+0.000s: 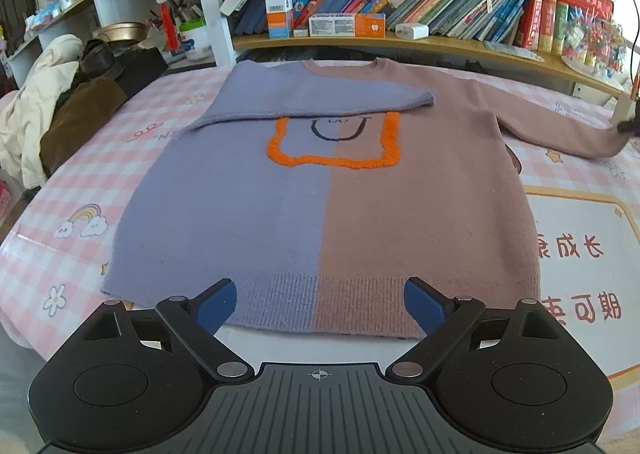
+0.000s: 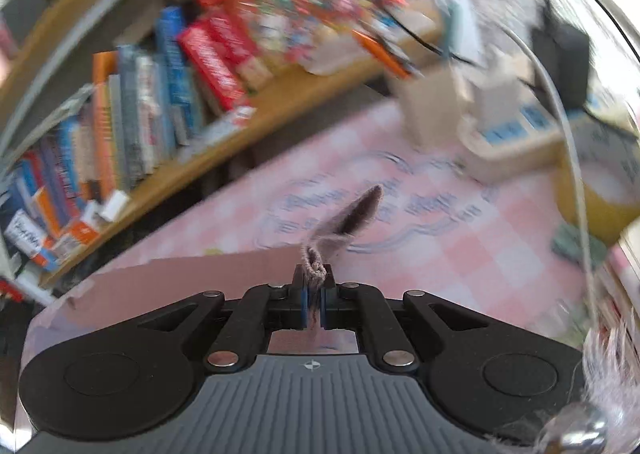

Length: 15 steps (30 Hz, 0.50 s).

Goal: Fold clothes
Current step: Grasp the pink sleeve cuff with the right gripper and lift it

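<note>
Now: sweater (image 1: 320,190) flat on bed (image 1: 80,190), hem just ahead of left gripper (image 1: 318,304), jaws wide, empty. Blue sleeve (image 1: 304,102) already across chest. Right gripper (image 2: 314,294) pinches pink cuff (image 2: 314,270), lifted. Best: carry it across level onto the chest, keep the knit slack-free, release flat.

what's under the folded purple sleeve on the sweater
The purple sleeve lies across the sweater chest, covering the top edge of the orange outline and the upper part of the smiley face. What else it hides cannot be seen.
</note>
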### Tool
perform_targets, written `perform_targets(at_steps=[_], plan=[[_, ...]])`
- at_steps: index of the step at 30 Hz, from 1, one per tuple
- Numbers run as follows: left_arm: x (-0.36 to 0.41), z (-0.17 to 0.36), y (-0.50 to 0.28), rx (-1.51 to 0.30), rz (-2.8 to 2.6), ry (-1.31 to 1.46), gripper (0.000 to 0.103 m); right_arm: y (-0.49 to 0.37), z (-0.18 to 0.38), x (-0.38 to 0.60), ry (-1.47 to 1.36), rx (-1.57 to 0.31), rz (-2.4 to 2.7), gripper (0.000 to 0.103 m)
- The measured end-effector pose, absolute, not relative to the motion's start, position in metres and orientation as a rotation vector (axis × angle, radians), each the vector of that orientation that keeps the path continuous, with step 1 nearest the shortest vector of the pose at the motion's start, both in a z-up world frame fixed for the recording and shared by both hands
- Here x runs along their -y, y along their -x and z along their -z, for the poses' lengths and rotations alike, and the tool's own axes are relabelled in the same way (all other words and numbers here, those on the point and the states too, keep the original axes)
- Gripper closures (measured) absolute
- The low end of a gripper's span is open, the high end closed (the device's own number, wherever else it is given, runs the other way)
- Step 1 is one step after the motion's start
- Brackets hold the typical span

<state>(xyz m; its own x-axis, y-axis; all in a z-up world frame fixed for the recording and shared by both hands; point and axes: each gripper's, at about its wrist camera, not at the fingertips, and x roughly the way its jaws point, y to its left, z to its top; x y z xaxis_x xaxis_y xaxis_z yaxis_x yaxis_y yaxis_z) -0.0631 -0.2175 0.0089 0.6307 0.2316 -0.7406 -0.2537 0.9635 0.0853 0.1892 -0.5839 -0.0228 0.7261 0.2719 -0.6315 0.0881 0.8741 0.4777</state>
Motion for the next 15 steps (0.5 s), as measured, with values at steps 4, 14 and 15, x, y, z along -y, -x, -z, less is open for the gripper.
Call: perform_targets(at_steps=[4, 14, 15], plan=[[0.203, -0.01, 0.064, -0.816, -0.241, 0.029, 0.01, -0.185, -0.007, 0.552, -0.491, -0.697, -0.182, 0.098], [0.133, -0.025, 0.071, -0.718, -0.171, 0.054, 0.01, -0.183, -0.08, 0.432, -0.438, -0.587, -0.337, 0.098], [0.125, -0.026, 0.073, -0.711, -0.17, 0.058, 0.01, -0.183, -0.085, 0.418, -0.431, -0.58, -0.35, 0.098]])
